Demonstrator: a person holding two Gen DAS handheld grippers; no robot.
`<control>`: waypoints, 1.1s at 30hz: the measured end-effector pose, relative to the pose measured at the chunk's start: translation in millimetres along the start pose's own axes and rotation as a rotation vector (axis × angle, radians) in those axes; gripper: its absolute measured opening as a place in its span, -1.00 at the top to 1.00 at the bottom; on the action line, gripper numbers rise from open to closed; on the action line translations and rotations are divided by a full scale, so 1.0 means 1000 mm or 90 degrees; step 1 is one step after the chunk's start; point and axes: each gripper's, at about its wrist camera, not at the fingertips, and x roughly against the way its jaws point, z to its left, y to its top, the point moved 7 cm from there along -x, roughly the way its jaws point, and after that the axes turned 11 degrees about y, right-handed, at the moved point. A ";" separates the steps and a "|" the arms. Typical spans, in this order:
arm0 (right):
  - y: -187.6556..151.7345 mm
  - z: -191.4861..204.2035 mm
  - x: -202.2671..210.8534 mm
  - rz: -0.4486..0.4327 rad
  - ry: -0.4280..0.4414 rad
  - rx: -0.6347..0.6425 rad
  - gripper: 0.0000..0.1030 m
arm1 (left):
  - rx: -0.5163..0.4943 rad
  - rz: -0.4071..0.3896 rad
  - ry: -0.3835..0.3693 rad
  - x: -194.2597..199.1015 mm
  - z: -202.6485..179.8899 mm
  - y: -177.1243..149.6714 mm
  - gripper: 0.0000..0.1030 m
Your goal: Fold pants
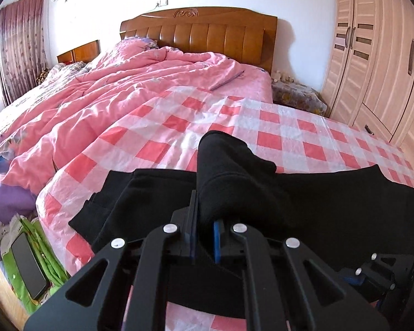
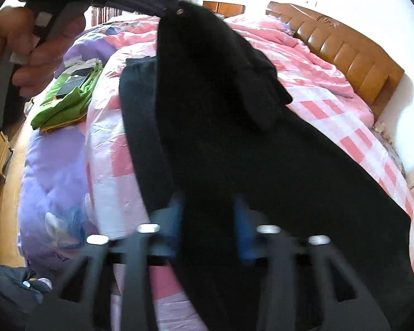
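Left gripper clamped on a bunched fold of the black pants, dark fingers pressed almost together with the cloth rising between them in a rounded hump above the tips and spilling away to the right. Beyond the tips, more of the pants spread flat and wide across the pink-and-white checked sheet, one end reaching left toward the sheet's edge, the other stretching off to the right. Past the sheet, a rumpled pink quilt heaped toward the wooden headboard; pale wardrobe to the right, curtains far left, and a dark phone lying on green cloth down at lower left (off the checked sheet). Right gripper closed on the pants too, blue-padded fingers blurred but hugging a thick band of black fabric running straight up between them. From there the fabric climbing and widening, draped down from the left gripper at the top of the right wrist view, where a person's hand grips the handle. Remainder of the pants lying on the checked sheet beneath and to the right, a second dark layer showing at the left edge of the hanging part. Further out, purple bedding at left, the green cloth with the phone on it, and the headboard at upper right.
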 end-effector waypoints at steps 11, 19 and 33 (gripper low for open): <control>0.004 0.015 0.031 -0.052 0.008 0.026 0.87 | 0.029 0.039 0.031 -0.009 0.031 -0.040 0.84; -0.009 0.029 0.011 -0.016 0.094 0.008 -0.55 | 0.049 0.108 0.099 -0.046 0.052 -0.083 -0.39; -0.002 -0.030 0.062 -0.129 0.044 -0.132 -0.55 | -0.399 -0.035 0.167 -0.040 -0.076 -0.072 -0.78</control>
